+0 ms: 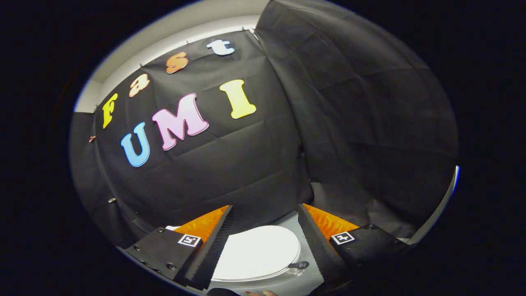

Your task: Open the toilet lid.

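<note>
Hanging above the toilet lid (257, 250), the gripper (265, 230) has its fingers spread wide, touching nothing. That white lid lies flat and shut between them. Each finger has a small square marker (189, 240). A little dark tag (300, 265) beside the lid is too blurry to read.

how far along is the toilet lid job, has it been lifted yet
Nothing looks done: the toilet lid lies flat and closed. In hand: the gripper hovers above it, fingers spread open with the lid showing between them, touching nothing. Left: lowering to the lid's edge, catching it and swinging it up.
</note>
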`<state>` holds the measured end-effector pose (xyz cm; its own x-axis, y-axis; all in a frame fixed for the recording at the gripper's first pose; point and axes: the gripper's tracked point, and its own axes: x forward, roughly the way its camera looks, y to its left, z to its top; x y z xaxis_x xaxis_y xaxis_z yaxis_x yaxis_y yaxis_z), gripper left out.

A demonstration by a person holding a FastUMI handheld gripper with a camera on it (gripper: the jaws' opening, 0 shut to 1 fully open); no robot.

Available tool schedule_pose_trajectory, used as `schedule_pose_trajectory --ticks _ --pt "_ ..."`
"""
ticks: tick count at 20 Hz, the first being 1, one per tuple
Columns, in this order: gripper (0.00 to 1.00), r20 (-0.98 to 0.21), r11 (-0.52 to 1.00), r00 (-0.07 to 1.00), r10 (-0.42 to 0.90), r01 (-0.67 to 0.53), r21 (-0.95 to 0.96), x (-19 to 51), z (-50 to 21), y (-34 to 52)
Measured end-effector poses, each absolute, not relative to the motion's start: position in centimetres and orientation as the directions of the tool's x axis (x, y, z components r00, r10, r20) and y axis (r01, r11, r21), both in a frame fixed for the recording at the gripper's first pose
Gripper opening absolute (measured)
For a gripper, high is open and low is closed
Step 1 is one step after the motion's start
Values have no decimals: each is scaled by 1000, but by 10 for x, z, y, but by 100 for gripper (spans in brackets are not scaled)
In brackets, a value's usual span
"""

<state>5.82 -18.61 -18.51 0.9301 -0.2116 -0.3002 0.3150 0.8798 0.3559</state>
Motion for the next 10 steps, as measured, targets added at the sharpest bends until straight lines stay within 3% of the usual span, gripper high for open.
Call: schedule_pose_trajectory --ticks 10 --pt "99 -603 700 789 -121 498 512 60 -368 -232"
